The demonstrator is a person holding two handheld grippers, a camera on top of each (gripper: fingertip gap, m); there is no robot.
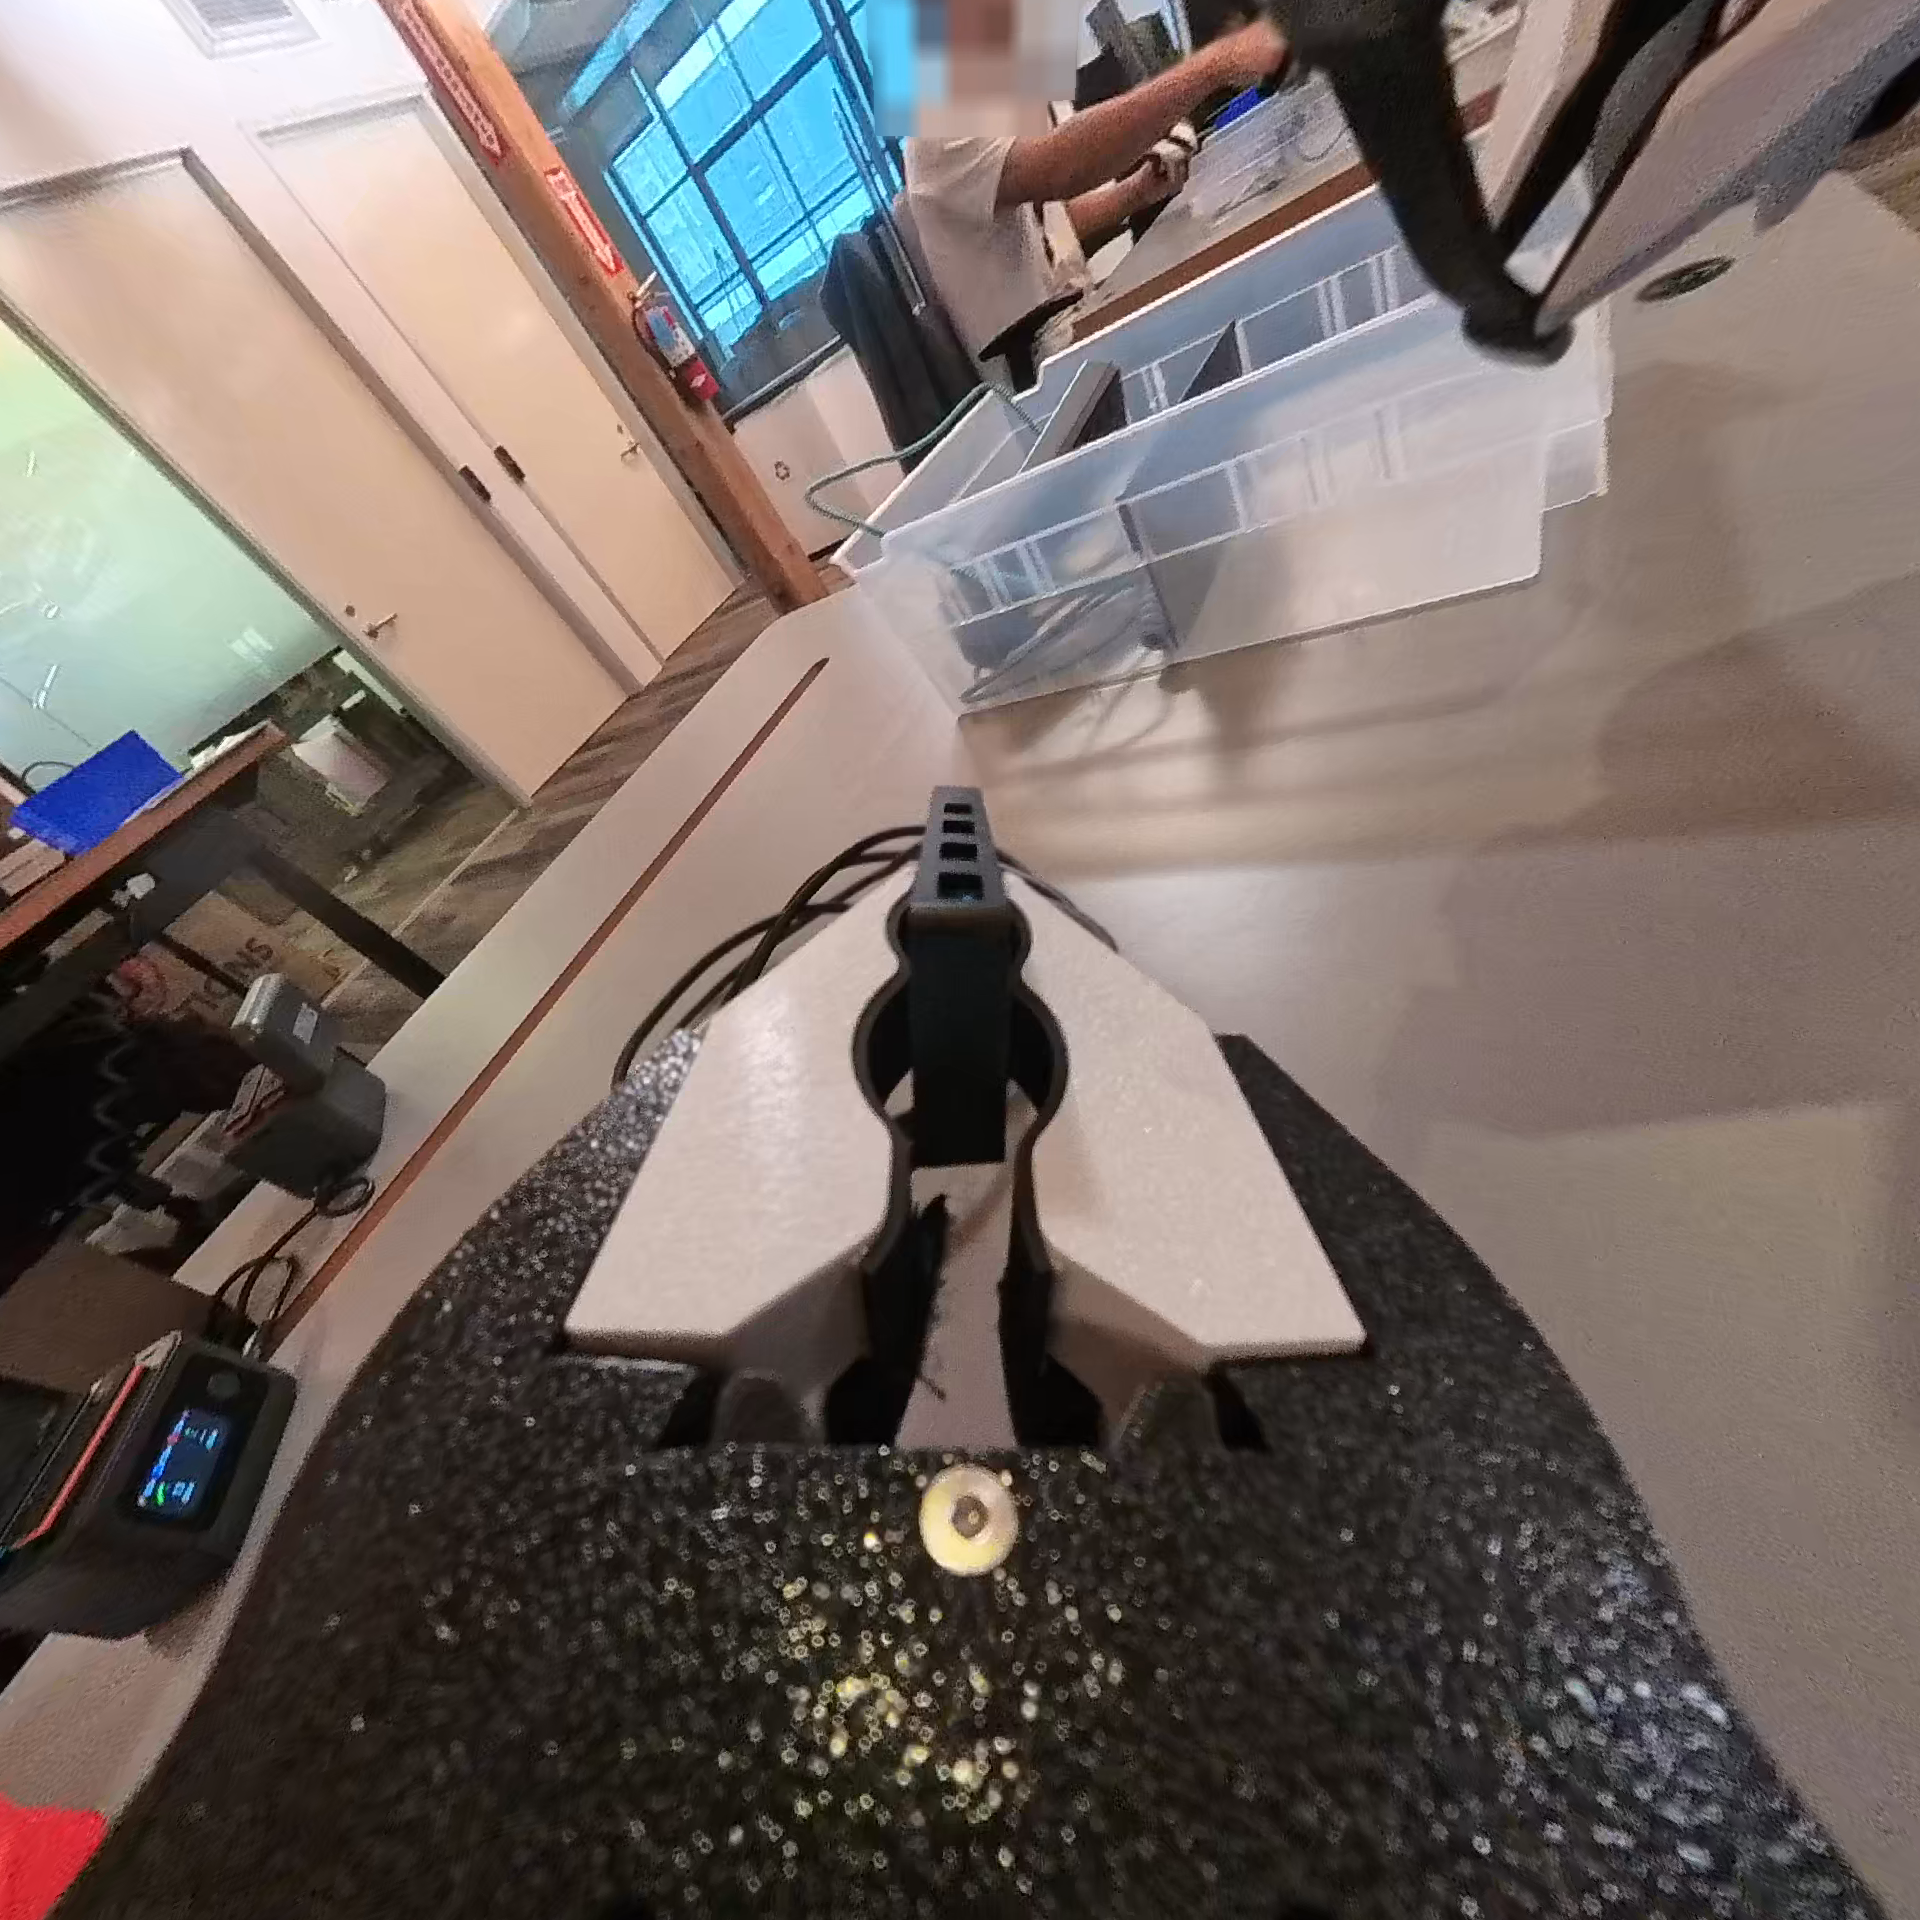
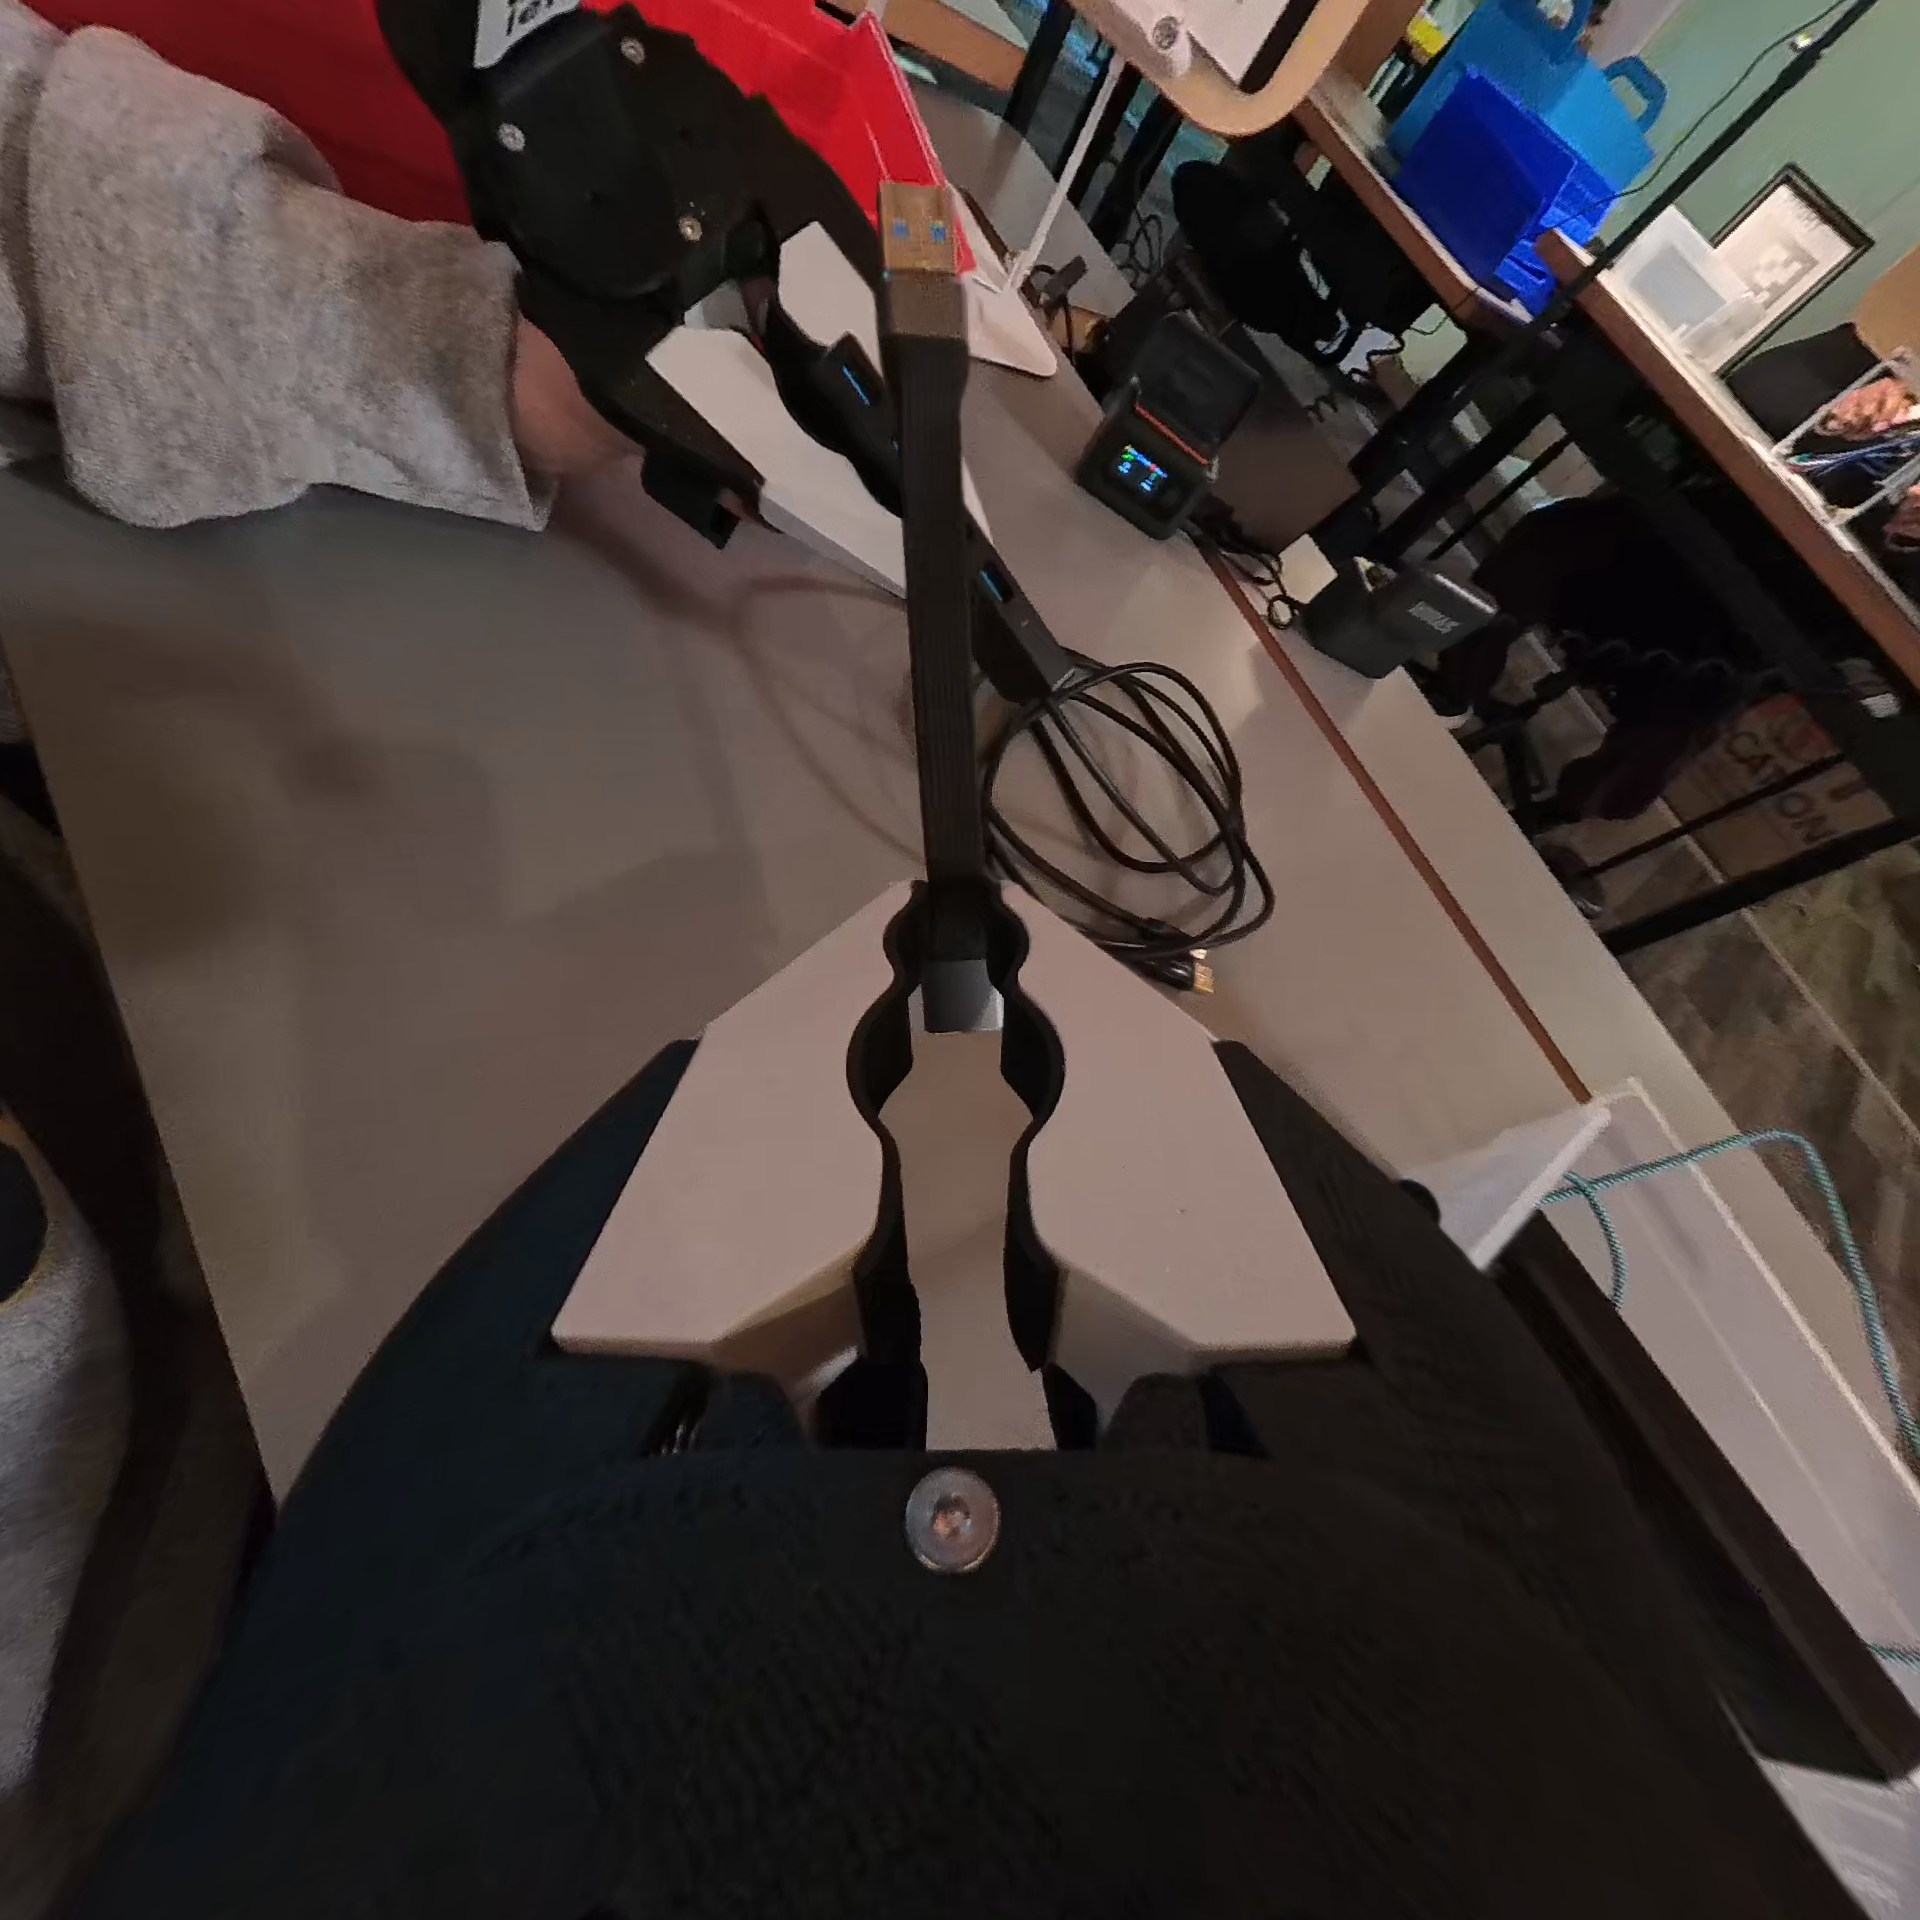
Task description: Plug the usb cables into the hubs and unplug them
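Observation:
In the left wrist view my left gripper [image 1: 956,935] is shut on a black USB hub [image 1: 956,997], held on edge above the beige table; a row of empty ports faces up. Its black cable [image 1: 769,945] trails left. In the right wrist view my right gripper [image 2: 951,935] is shut on the silver end of a short flat black USB cable [image 2: 940,623]. The cable stands out ahead, and its gold plug [image 2: 916,234] is free in the air. Beyond it, the left gripper [image 2: 800,499] holds the hub [image 2: 1023,634]. The right gripper [image 1: 1507,322] shows blurred at top right.
A clear divided plastic bin [image 1: 1247,499] stands on the table ahead. A coiled black cable [image 2: 1122,790] lies by the hub. A small dark device with a lit screen [image 2: 1143,478] sits near the table's edge [image 1: 582,935]. A person stands at the far desk. There is about 15 centimeters between the tips of the two grippers.

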